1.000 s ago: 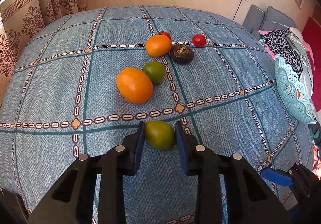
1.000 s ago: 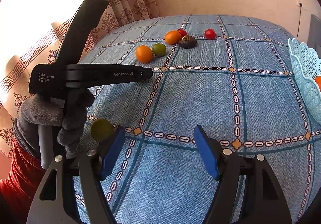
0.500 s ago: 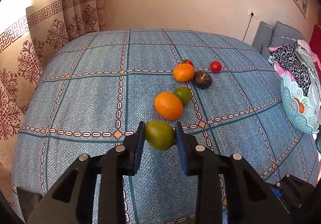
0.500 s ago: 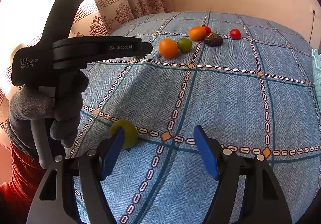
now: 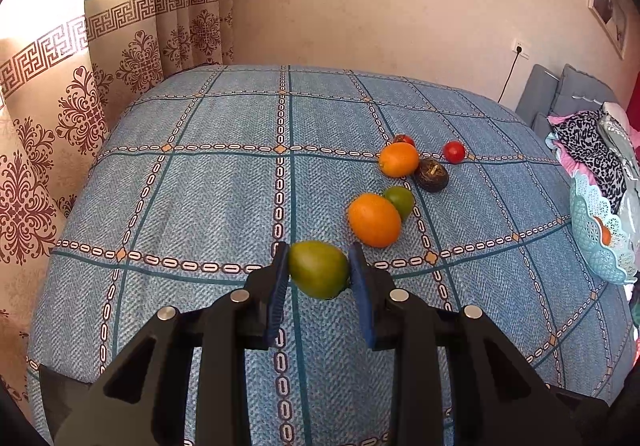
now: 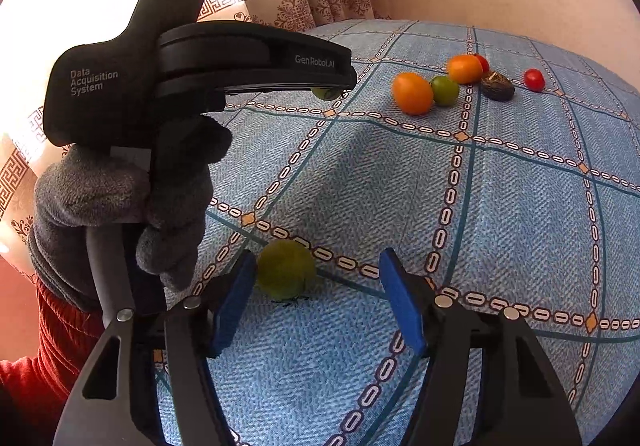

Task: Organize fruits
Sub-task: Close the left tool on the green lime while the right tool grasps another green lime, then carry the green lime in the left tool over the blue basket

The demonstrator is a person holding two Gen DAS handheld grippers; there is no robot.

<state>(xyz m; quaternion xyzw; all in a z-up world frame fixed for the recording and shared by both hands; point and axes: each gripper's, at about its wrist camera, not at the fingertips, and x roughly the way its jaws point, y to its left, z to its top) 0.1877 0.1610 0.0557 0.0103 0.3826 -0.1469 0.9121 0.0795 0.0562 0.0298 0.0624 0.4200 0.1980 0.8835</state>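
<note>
Two grippers work over a blue patterned bedspread (image 5: 200, 206). At far left in the right wrist view, a gloved hand (image 6: 132, 206) grips the left gripper's handle. The left gripper (image 5: 319, 270) has its fingers clamped on a green fruit (image 5: 318, 269), held above the cloth. The right gripper (image 6: 316, 286) has its fingers spread wide, and a yellow-green fruit (image 6: 285, 270) lies on the bedspread between them, just beside the left finger. Farther right sit two oranges (image 5: 374, 220), a green lime (image 5: 400, 200), a dark brown fruit (image 5: 431, 177) and two small red tomatoes (image 5: 454, 151). At the right edge, a pale blue lacy basket (image 5: 592, 238) holds one orange fruit (image 5: 605, 233).
</note>
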